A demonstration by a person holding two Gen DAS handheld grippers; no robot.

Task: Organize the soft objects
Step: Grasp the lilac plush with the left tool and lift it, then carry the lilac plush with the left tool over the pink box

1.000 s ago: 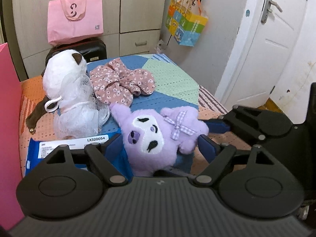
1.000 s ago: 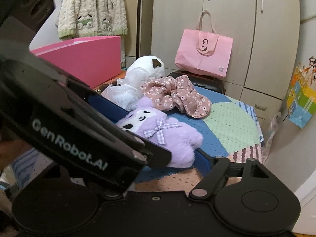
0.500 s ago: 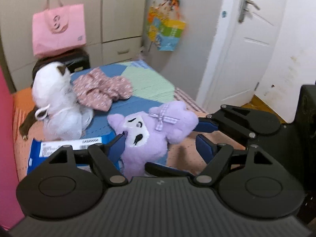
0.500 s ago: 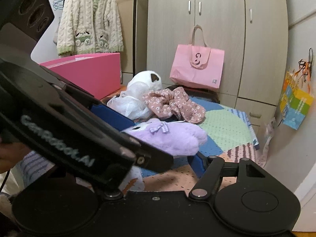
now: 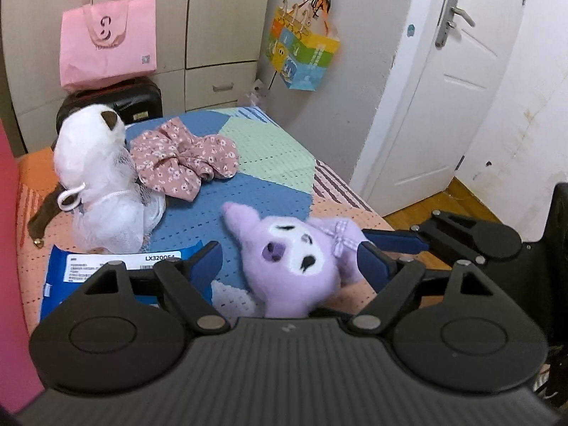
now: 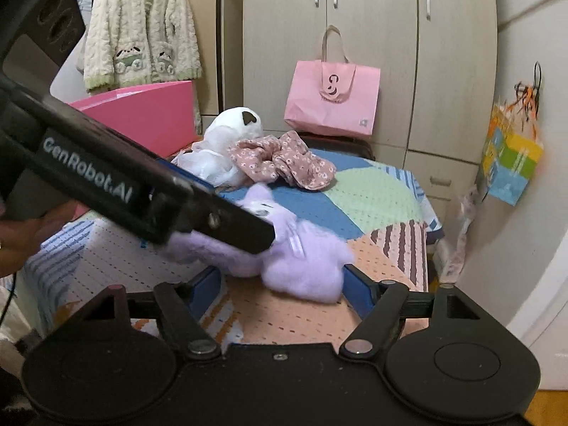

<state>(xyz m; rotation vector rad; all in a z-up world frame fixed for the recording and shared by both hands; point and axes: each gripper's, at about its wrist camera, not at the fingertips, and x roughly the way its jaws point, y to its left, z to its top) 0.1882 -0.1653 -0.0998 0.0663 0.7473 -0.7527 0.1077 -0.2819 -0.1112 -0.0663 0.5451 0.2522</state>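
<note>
A purple plush toy [image 5: 291, 266] lies face up on the patchwork bed [image 5: 269, 156], between the fingers of both grippers. My left gripper [image 5: 287, 254] is opening; its left finger [image 5: 207, 261] stands apart from the plush. My right gripper [image 6: 280, 277] is opening too, with the blurred plush [image 6: 305, 266] loose between its fingers. One blue finger [image 5: 390, 241] of the right gripper shows behind the plush's bow. The left gripper's black body [image 6: 106, 184] crosses the right wrist view and hides the plush's head. Farther back lie a white plush in mesh [image 5: 96, 184] and a floral cloth [image 5: 184, 163].
A blue labelled package [image 5: 106, 266] lies by the left finger. A pink box [image 6: 142, 117] stands at the bed's left side. A pink tote [image 5: 106, 39] sits on a black suitcase [image 5: 117, 103] before the wardrobe. A hand [image 6: 21, 234] holds the left gripper. The bed's edge and a door [image 5: 443, 88] are on the right.
Half a second ago the purple plush was squeezed and raised between both grippers. Now both pairs of jaws stand wider and the plush has dropped lower, tipped to the right.
</note>
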